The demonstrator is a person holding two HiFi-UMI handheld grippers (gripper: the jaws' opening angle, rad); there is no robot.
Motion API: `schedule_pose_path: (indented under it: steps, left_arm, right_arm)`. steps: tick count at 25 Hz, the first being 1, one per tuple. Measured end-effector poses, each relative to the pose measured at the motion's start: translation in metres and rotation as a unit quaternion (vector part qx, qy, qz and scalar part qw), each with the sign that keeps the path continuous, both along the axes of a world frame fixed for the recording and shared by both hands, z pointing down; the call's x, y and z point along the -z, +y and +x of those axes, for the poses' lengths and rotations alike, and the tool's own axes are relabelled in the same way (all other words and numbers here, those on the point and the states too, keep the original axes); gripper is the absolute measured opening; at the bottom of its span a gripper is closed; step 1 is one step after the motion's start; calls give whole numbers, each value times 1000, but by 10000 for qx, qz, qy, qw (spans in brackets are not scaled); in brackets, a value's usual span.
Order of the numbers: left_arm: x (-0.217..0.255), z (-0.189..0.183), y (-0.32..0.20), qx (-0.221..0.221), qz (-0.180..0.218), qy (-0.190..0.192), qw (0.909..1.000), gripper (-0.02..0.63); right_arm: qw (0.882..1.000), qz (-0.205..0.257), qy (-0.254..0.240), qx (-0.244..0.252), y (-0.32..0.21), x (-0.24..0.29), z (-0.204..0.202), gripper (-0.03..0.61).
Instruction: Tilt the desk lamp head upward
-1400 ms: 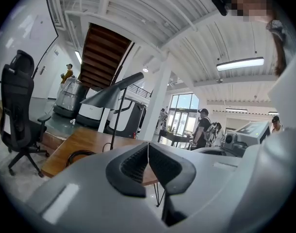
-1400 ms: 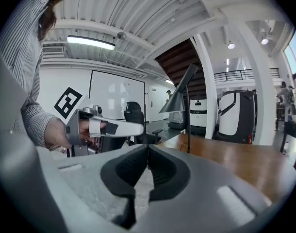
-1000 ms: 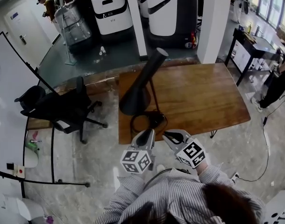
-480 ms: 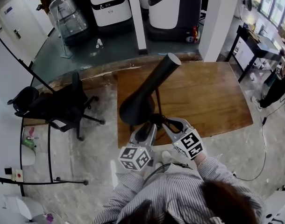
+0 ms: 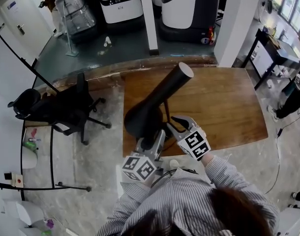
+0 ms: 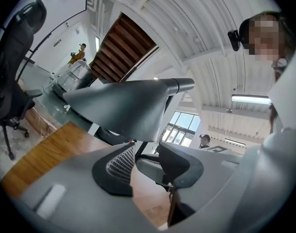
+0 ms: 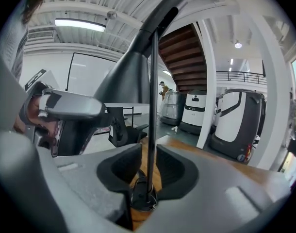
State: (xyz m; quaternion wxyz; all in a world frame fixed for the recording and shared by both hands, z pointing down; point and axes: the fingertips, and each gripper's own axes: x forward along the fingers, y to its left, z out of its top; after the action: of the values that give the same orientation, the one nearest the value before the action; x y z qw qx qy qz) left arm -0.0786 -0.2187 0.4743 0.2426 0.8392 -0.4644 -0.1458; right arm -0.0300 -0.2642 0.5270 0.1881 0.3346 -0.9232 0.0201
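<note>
So, quick rundown:
Surface: a brown wooden table (image 5: 224, 107) on a grey concrete floor (image 5: 91, 161).
Room: a big open hall. There's a black office chair (image 5: 61, 109) left of the table, big white-and-black machines (image 5: 120, 4) along the back, and a white pillar (image 5: 233, 18) behind the table.
Lamp: the black desk lamp stands near the table's front edge. Its cone-shaped lamp head (image 5: 155, 104) is slanted, wide end low toward the person and narrow end higher toward the back.
Left gripper (image 6: 140, 164): the jaws are well apart and have just been opening. Nothing's between the pads, and the lamp head's wide end hangs just above them.
Right gripper (image 7: 149, 169): only a narrow gap here. The thin lamp stem (image 7: 153, 106) lines up inside it, with the round lamp base (image 7: 143, 198) showing below. Some wood shows between the stem and one pad, so it's not clamped.
</note>
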Motion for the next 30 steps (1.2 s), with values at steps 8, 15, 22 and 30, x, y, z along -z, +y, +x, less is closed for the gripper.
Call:
schedule_pose_path:
  steps: [8, 15, 22, 30]
  left_arm:
    - [8, -10, -1, 231, 256, 370, 9987, 147]
    - [24, -11, 2, 121, 483, 668, 9965, 121]
    - [22, -14, 2, 69, 513, 650, 9965, 75]
    - [30, -25, 3, 71, 584, 282, 9979, 75]
  right_arm:
    - [9995, -84, 185, 240, -9, -11, -16, 81]
    - [9991, -59, 378, 193, -16, -15, -17, 57]
    - [9994, -42, 317, 164, -15, -16, -18, 55]
    - [9996, -72, 238, 138, -16, -16, -16, 54]
